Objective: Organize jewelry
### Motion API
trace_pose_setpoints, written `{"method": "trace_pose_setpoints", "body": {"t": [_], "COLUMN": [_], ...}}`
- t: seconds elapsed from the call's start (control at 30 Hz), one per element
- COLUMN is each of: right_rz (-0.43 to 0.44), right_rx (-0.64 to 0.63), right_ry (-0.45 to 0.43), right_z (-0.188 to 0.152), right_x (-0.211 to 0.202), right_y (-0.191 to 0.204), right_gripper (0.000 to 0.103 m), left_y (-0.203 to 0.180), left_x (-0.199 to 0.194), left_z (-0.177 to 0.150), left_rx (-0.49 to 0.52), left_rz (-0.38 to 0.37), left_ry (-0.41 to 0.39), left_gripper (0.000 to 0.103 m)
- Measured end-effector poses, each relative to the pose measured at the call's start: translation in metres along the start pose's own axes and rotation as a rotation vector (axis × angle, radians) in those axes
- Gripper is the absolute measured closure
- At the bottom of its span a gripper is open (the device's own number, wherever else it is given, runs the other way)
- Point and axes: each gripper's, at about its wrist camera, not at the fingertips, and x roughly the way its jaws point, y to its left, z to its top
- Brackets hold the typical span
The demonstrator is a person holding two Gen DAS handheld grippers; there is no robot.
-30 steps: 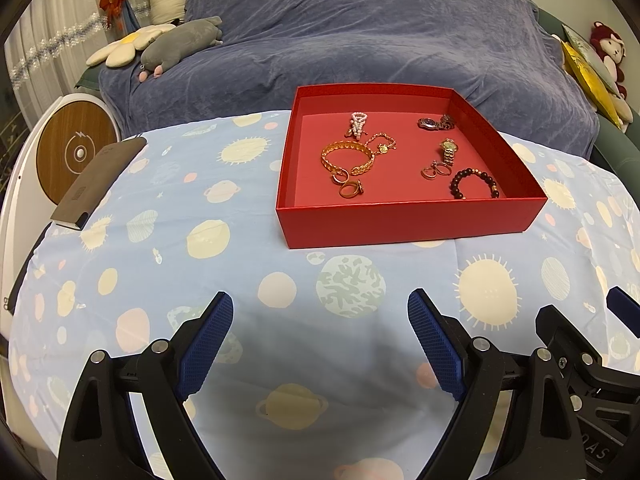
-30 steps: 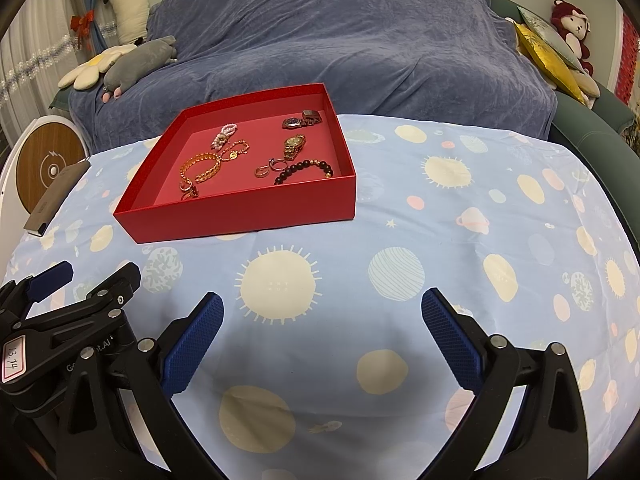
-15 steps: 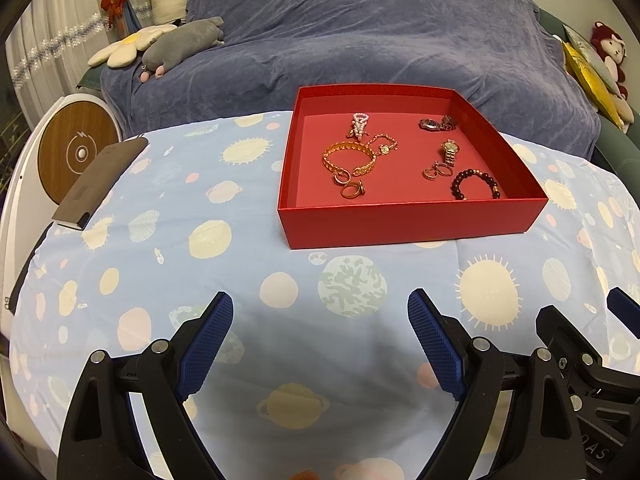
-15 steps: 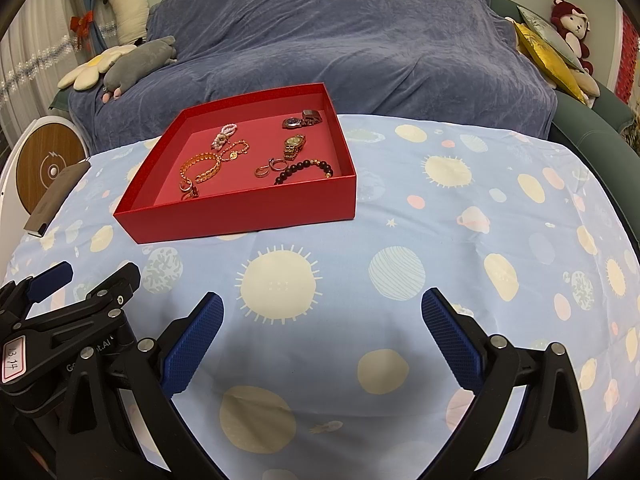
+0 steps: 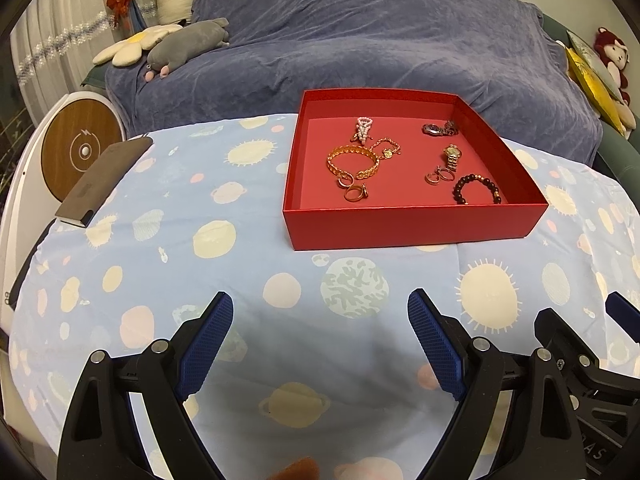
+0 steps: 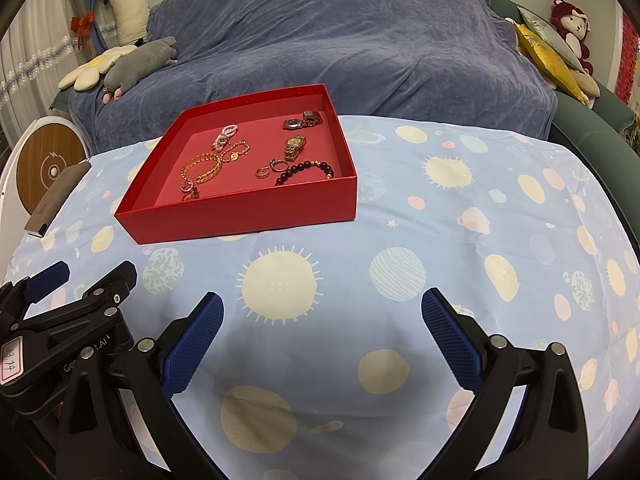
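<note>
A red tray sits on the space-print tablecloth and holds several pieces of jewelry: a gold chain bracelet, a pearl piece, gold rings, a gold watch, a dark watch and a dark bead bracelet. My left gripper is open and empty, well short of the tray. My right gripper is open and empty, to the tray's right front.
A dark phone lies at the table's left edge beside a round wooden-faced device. A sofa under a blue cover with plush toys stands behind the table. My left gripper's body shows at the lower left of the right wrist view.
The left wrist view has drifted slightly, so the tray sits a touch lower and to the right. Both grippers stay open; the jewelry has not moved.
</note>
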Motion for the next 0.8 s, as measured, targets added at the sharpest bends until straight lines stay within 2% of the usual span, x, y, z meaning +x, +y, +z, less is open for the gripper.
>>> {"method": "trace_pose_setpoints", "body": {"t": [0.57,0.8], "right_rz": [-0.002,-0.002], "right_rx": [-0.003,-0.009], "right_ry": [0.001,0.001], "right_z": [0.0002,-0.0005], "right_x": [0.0000,0.0010], "right_y": [0.0052,0.0056], "right_gripper": [0.006,0.006], "left_y": [-0.0027,-0.0017], "left_x": [-0.0028,-0.0012], "left_z": [0.0020,0.0018], "left_rx": [0.019,0.003], "left_rz": [0.003,-0.010], "left_ry": [-0.016,0.001], "left_gripper": [0.017,0.017]}}
